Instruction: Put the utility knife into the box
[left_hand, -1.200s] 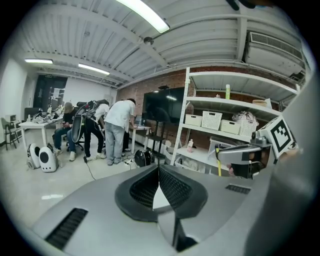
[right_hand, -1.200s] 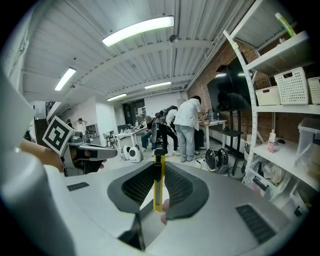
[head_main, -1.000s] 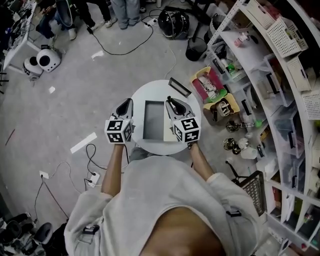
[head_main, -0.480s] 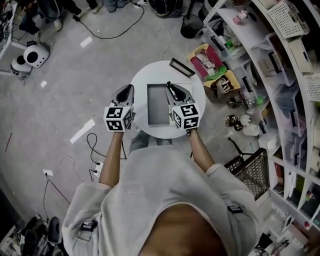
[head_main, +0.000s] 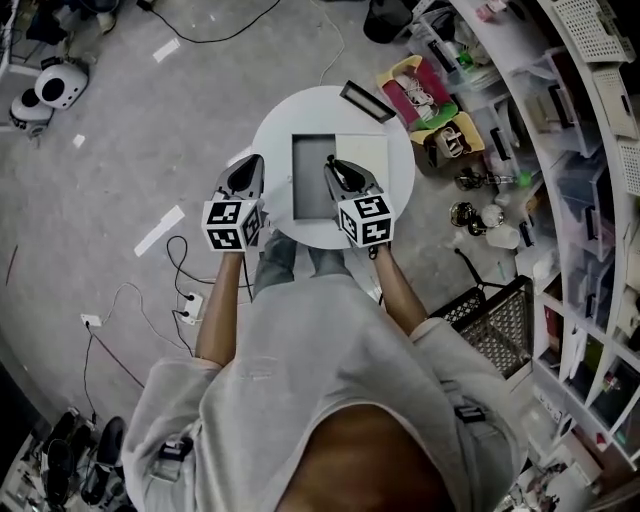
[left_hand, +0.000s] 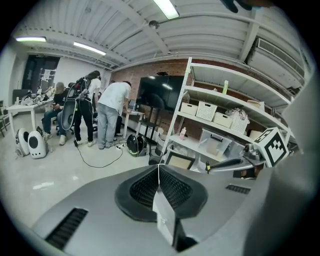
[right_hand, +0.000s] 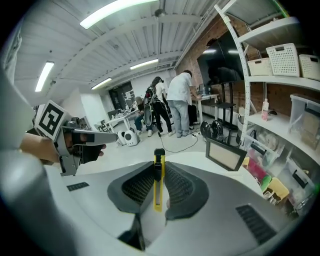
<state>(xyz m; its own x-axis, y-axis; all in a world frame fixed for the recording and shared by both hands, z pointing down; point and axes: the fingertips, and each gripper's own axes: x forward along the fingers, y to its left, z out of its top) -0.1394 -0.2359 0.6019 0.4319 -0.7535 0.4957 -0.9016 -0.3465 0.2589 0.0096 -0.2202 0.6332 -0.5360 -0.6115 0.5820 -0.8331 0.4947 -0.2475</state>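
An open box (head_main: 312, 180) with a grey inside and its white lid (head_main: 361, 168) lying beside it sits on the round white table (head_main: 280, 130). My right gripper (head_main: 333, 165) hovers over the box's right half, shut on a yellow utility knife (right_hand: 158, 186) that stands upright between the pads. My left gripper (head_main: 251, 165) hangs at the table's left edge, left of the box; its jaws (left_hand: 159, 168) are shut with nothing in them. The box is hidden under the jaws in both gripper views.
A black-framed panel (head_main: 366, 102) lies at the table's far edge. Shelves with bins (head_main: 590, 150) run down the right side. Coloured boxes (head_main: 420, 90) and a black wire basket (head_main: 500, 320) stand on the floor. Cables (head_main: 180, 290) lie to the left. People (left_hand: 110, 115) stand far off.
The head view has shifted, so the table now sits higher in the picture. Both grippers keep about the same places by the box, and the knife stays in the right one.
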